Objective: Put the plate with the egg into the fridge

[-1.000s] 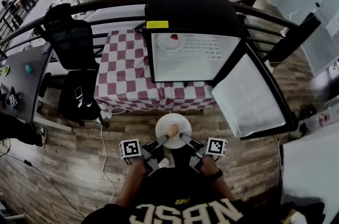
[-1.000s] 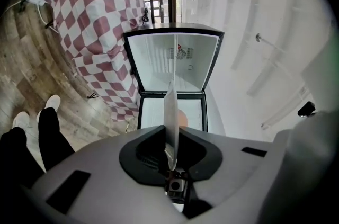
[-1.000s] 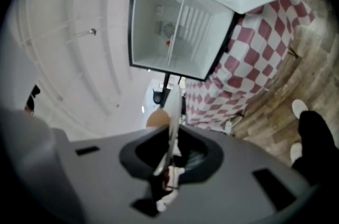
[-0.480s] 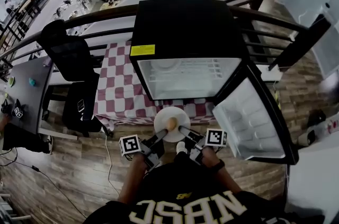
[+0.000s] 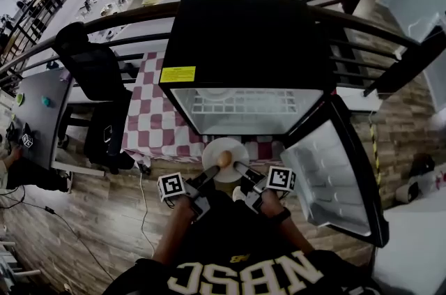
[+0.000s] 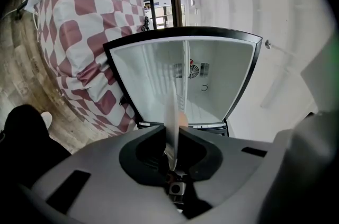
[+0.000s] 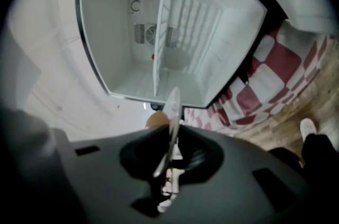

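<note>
**Thin plate, loose egg: two rim grips at the open fridge**

The white plate (image 5: 214,147) is in the air just near of the open fridge (image 5: 244,42), not yet inside it. The brown egg (image 5: 224,160) lies loose near the plate's middle. Both grippers hold the plate. The left gripper (image 5: 213,176) is clamped on its near-left rim and the right gripper (image 5: 238,167) on its near-right rim. Each gripper view shows the rim edge-on, pinched between nearly closed jaws.

The plate looks stiff, thin and smooth, probably ceramic or hard plastic. It would be light enough to carry, but the slick rim gives the pads little to bite on. Two grips set apart on the near edge seem a sound choice, since they stop the plate from tipping sideways.

The egg is the fragile part. It is round, nothing holds it, and any tilt or jolt could send it rolling to the edge. The plate should therefore stay level and move slowly.

The fridge door (image 5: 334,161) stands swung out to the right. A wire shelf (image 5: 244,104) crosses the white interior, so the plate must go in under or onto it without knocking it. The checked cloth (image 5: 150,119) covers the tabletop to the left of the fridge.
</note>
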A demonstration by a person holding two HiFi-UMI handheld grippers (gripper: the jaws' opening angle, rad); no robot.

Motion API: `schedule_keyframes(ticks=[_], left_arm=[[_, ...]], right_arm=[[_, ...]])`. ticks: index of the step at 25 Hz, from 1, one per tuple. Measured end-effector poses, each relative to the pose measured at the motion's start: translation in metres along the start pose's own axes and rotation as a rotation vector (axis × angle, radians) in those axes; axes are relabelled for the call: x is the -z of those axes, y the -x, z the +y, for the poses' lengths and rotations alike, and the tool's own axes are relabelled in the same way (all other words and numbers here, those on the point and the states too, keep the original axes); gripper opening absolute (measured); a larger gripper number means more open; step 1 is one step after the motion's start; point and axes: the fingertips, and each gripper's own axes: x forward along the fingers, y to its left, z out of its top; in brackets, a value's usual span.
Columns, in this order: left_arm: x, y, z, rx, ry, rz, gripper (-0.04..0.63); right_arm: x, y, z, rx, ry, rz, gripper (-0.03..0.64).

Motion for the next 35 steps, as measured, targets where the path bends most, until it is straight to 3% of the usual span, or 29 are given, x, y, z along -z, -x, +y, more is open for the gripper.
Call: schedule_keyframes(ticks=[8, 12, 20, 28, 35], left_arm=[[-0.029, -0.019, 0.019, -0.027, 0.0, -0.026, 0.04], [-0.044, -0.032, 0.038, -0.049, -0.009, -0.045, 0.04], [-0.059, -0.051, 0.082, -0.095, -0.068, -0.001, 0.038], [-0.072, -0.071, 0.119, -0.106, -0.001, -0.015, 0.038], [-0.084, -0.087, 0.133, -0.153, 0.008, -0.02, 0.037]], right_arm=[[-0.019, -0.022, -0.024, 0.005, -0.031, -0.027, 0.044], [-0.035, -0.035, -0.043, 0.061, -0.015, -0.028, 0.044], [-0.046, -0.047, -0.083, 0.172, -0.044, -0.052, 0.044], [-0.063, -0.053, -0.109, 0.226, -0.073, -0.078, 0.044], [-0.078, -0.061, -0.132, 0.268, -0.112, -0.125, 0.044]])
